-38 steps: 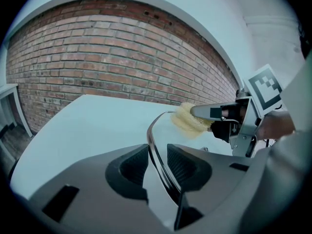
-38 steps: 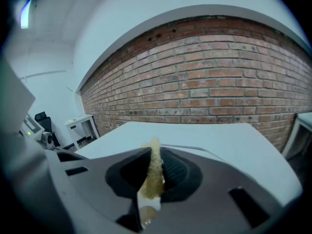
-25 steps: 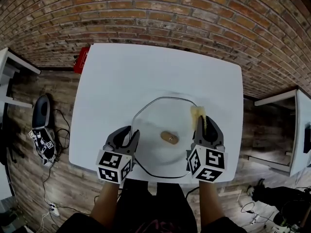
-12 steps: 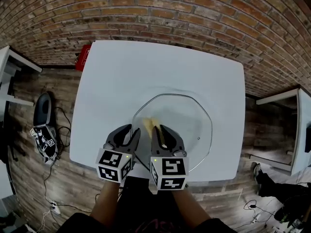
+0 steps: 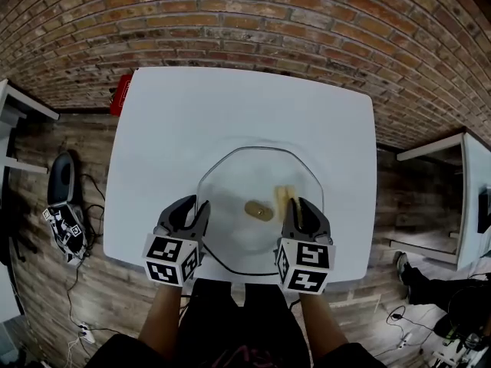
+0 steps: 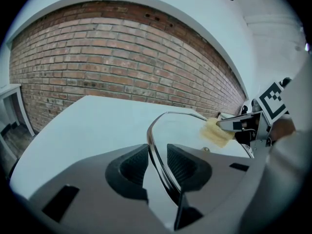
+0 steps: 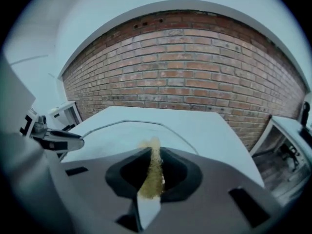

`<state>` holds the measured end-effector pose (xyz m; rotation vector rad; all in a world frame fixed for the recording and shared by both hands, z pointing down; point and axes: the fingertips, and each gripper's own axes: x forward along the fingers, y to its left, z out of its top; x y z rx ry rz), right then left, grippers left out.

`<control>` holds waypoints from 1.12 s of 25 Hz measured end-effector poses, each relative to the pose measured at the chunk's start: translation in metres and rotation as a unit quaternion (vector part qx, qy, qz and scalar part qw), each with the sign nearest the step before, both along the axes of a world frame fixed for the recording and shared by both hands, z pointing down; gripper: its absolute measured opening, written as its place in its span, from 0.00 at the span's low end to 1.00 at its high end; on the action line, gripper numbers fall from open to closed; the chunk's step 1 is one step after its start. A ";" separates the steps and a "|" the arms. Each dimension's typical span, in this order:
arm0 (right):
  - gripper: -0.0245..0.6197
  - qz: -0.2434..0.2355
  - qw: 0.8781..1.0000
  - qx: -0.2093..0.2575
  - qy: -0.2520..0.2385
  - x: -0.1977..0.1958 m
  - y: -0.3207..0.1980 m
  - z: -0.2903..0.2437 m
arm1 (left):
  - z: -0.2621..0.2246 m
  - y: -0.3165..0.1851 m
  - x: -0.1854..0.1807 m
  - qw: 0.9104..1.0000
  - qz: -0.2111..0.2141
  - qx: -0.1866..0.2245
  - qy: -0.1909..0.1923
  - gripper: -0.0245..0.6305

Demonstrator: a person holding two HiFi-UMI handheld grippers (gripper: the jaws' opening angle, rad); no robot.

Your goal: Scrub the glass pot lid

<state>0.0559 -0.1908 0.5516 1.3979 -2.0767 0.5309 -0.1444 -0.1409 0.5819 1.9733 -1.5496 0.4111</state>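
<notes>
The left claw [image 5: 190, 205] is clamping the near-left rim of the round clear glass pot lid [image 5: 245, 171], which is lying on the white square tabletop [image 5: 176, 121]. The right claw [image 5: 299, 207] is pinching a yellow sponge [image 5: 285, 196], whose tip is resting on the glass just right of the lid's brown knob [image 5: 258, 210].

Head cam: high up, looks steeply down on table [image 5: 230, 106], brick wall [image 5: 245, 21] at top. Left gripper [image 5: 186, 205] cam: low, v. close, along its jaws twd wall. Right gripper [image 5: 298, 204] cam: same. All 3 share lid [image 5: 238, 179] + table; each gripper cam catches the other gripper at its edge.
</notes>
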 end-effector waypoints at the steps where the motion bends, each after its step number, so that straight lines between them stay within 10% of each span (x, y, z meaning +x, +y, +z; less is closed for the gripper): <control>1: 0.12 0.012 1.000 0.001 0.007 0.012 -0.002 -0.001 | 0.000 0.000 0.000 1.000 -0.001 0.000 0.000 0.23; 6: 0.12 0.043 0.999 0.014 -0.003 0.029 -0.006 -0.019 | 0.000 0.000 0.001 1.000 -0.001 0.002 0.002 0.23; 16: 0.12 -0.108 0.988 -0.062 -0.096 -0.117 0.086 -0.016 | 0.000 0.003 -0.001 1.000 -0.001 0.002 0.001 0.23; 28: 0.12 -0.071 0.994 -0.076 -0.022 -0.057 0.071 0.009 | 0.000 0.002 -0.001 1.000 0.000 0.000 -0.001 0.23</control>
